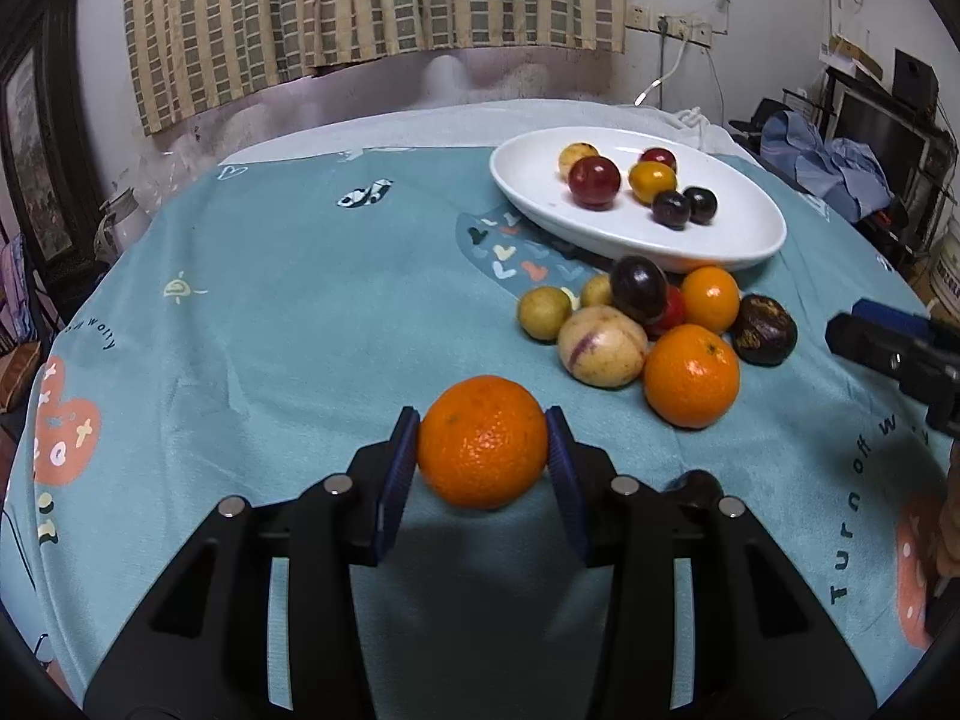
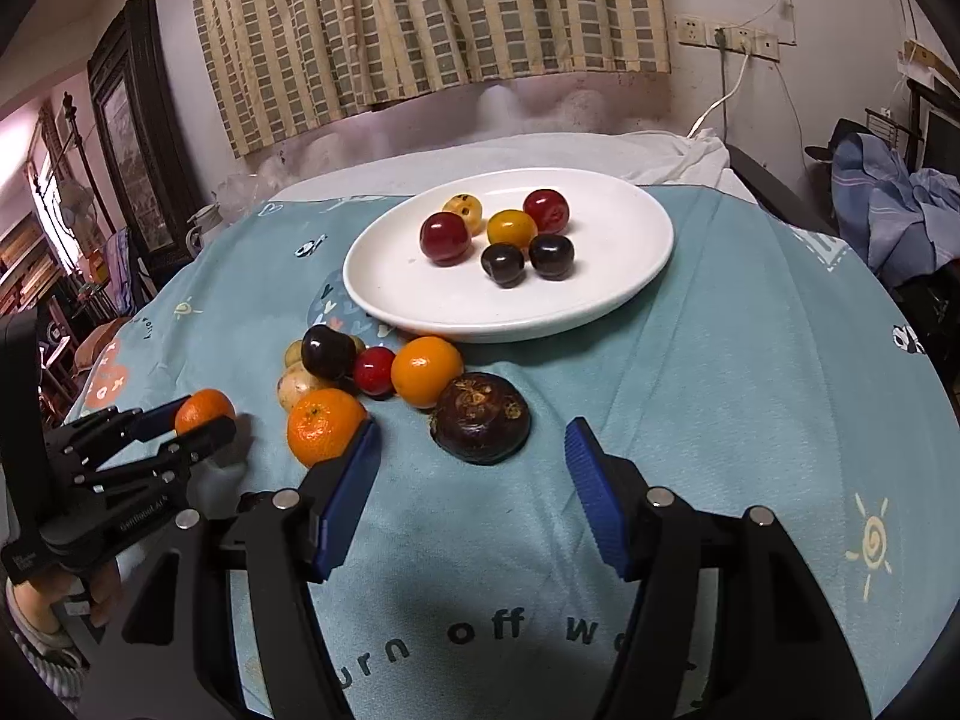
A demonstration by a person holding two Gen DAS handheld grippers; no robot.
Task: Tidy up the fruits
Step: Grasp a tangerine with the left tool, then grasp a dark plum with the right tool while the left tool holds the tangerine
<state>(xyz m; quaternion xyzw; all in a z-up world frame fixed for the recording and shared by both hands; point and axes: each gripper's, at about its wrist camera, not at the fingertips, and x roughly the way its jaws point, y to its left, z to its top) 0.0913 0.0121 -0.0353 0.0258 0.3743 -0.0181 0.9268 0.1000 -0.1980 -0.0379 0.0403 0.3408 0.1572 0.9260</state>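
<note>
My left gripper point(image 1: 483, 441) is shut on an orange tangerine point(image 1: 483, 441), its blue pads point(image 1: 401, 450) pressing both sides just above the teal cloth; the same tangerine point(image 2: 201, 411) shows at the left of the right wrist view. A white oval plate point(image 1: 720, 240) point(image 2: 408, 294) holds several small red, yellow and dark fruits. Before it lies a heap of fruits point(image 1: 654, 324) point(image 2: 384, 378) with two more tangerines. My right gripper point(image 2: 471, 462) stands open, nothing between its fingers, just short of a dark purple mangosteen point(image 2: 483, 417).
The teal printed cloth point(image 1: 270, 330) covers a round table that drops off at the left and right. A checked curtain point(image 2: 420, 18) hangs on the wall behind. Clothes and shelves point(image 2: 900, 210) crowd the right side. A person's hand point(image 2: 42, 606) holds the left gripper's handle.
</note>
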